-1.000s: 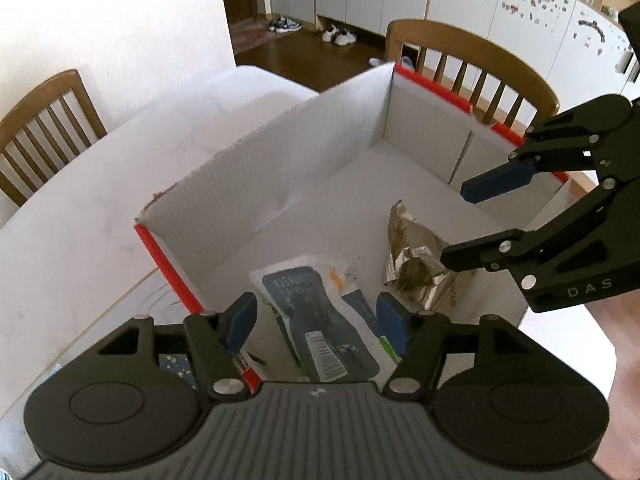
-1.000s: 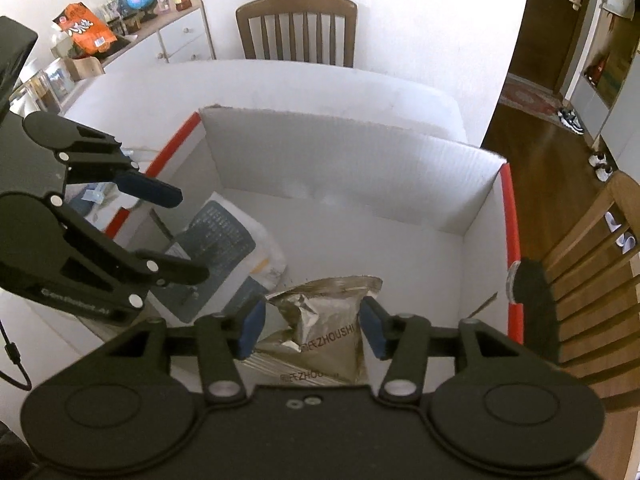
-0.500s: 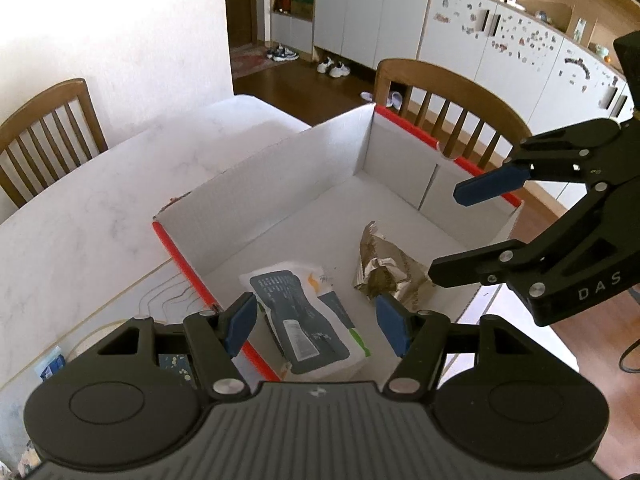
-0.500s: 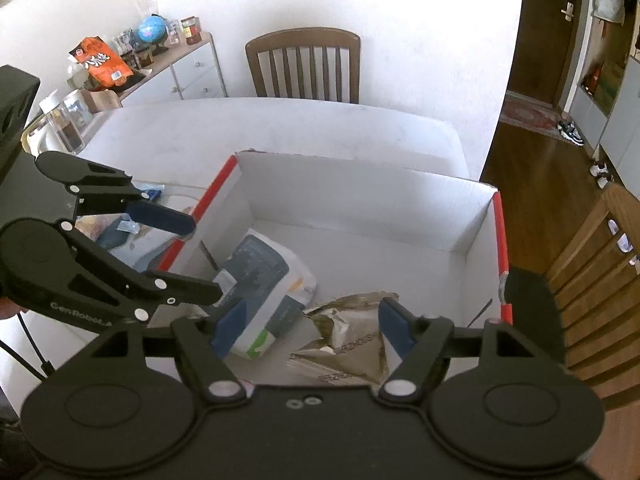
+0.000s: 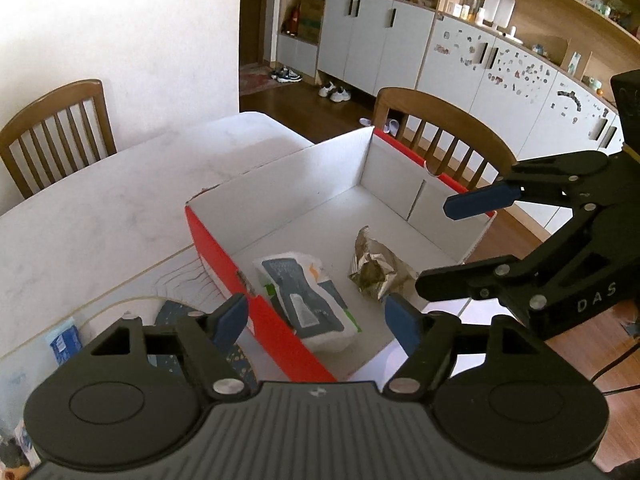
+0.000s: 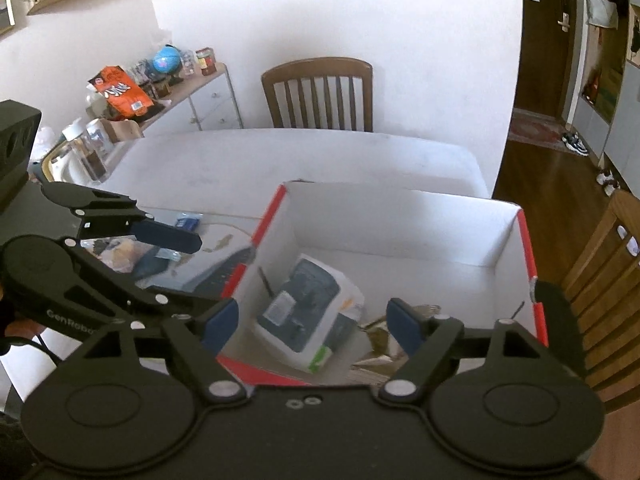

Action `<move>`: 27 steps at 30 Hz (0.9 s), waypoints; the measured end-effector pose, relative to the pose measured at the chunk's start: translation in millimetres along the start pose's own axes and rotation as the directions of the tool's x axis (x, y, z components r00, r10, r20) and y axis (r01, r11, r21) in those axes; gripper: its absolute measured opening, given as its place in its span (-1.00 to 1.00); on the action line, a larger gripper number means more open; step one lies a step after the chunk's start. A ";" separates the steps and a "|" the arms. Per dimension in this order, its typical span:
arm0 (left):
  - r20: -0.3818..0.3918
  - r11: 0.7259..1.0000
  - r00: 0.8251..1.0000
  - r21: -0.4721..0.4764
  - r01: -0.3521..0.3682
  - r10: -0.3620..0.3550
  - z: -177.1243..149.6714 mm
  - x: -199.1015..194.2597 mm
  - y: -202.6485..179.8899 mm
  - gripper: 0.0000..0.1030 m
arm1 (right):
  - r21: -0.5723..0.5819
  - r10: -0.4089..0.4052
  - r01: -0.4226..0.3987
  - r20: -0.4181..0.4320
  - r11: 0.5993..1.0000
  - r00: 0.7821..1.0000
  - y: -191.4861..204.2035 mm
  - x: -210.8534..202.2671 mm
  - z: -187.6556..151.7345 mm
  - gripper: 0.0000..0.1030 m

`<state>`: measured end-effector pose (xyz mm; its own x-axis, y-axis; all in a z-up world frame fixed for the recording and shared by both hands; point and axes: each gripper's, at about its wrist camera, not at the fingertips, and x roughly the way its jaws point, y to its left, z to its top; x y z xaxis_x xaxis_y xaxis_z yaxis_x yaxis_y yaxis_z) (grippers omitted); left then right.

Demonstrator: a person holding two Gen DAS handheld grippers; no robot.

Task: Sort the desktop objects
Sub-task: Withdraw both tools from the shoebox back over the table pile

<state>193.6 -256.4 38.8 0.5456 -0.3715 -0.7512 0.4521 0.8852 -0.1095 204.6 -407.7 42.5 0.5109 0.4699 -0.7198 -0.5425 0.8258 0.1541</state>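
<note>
Both grippers hang above the near edge of the box, jaws spread wide and holding nothing. The left gripper (image 5: pixel 318 320) sits over the box's red near wall, and the right gripper (image 5: pixel 436 244) reaches in from the side, its lower finger crossing in front of the box's corner. In the box (image 5: pixel 288 184), white inside with red rims, lie two things side by side, near each other but apart: a white-and-grey pack (image 5: pixel 306 300) close to the red wall, and a crumpled foil bag (image 5: pixel 376 268) beside it. From the right wrist view the foil bag (image 6: pixel 380 340) is mostly hidden behind a fingertip and blurred. Left of the box, on the white table (image 5: pixel 100 208), a small blue packet (image 5: pixel 62 342) and some dark patterned thing are partly cut off by the gripper body; I can't make out what the latter is.
</note>
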 end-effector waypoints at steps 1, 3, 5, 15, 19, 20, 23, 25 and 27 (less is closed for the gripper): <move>0.005 1.000 1.000 -0.006 0.003 -0.003 -3.6 -3.3 1.9 0.46 | -0.001 0.007 -0.007 -0.001 1.000 1.000 3.0 -0.6 -0.8 0.69; 0.012 1.000 1.000 -0.020 0.006 -0.006 -9.2 -9.8 6.5 0.46 | -0.002 0.012 -0.012 -0.001 1.000 1.000 10.4 -0.1 -1.8 0.72; 0.021 1.000 1.000 -0.031 0.005 -0.004 -15.8 -15.9 10.7 0.46 | -0.004 0.019 -0.019 0.004 1.000 1.000 18.2 -0.3 -2.3 0.76; 0.058 0.997 0.998 -0.070 -0.014 0.018 -46.6 -47.3 45.3 0.58 | -0.010 0.026 -0.026 0.020 1.000 0.999 65.1 10.0 3.9 0.79; 0.068 0.996 0.997 -0.078 -0.041 0.046 -60.4 -61.6 62.2 0.63 | -0.006 0.027 -0.027 0.020 1.000 0.999 86.4 18.3 5.4 0.79; 0.071 0.995 0.996 -0.082 -0.048 0.054 -64.0 -65.3 66.4 0.64 | -0.007 0.028 -0.028 0.020 1.000 0.999 92.2 20.6 6.0 0.79; 0.075 0.993 0.995 -0.104 -0.061 0.069 -76.1 -77.3 82.7 0.68 | -0.007 0.029 -0.029 0.017 1.000 0.999 107.7 27.4 7.5 0.79; 0.077 0.990 0.993 -0.117 -0.078 0.088 -84.2 -85.0 93.4 0.77 | -0.007 0.033 -0.033 0.015 0.999 0.999 117.2 32.0 8.6 0.80; 0.076 0.988 0.992 -0.129 -0.089 0.099 -91.0 -91.8 103.9 0.88 | -0.011 0.032 -0.032 0.012 0.999 0.999 127.6 36.9 8.1 0.80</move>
<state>126.3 -104.9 37.1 0.6401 -0.3021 -0.7064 0.3072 0.9434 -0.1250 159.7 -282.5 41.0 0.5014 0.5001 -0.7060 -0.5659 0.8068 0.1696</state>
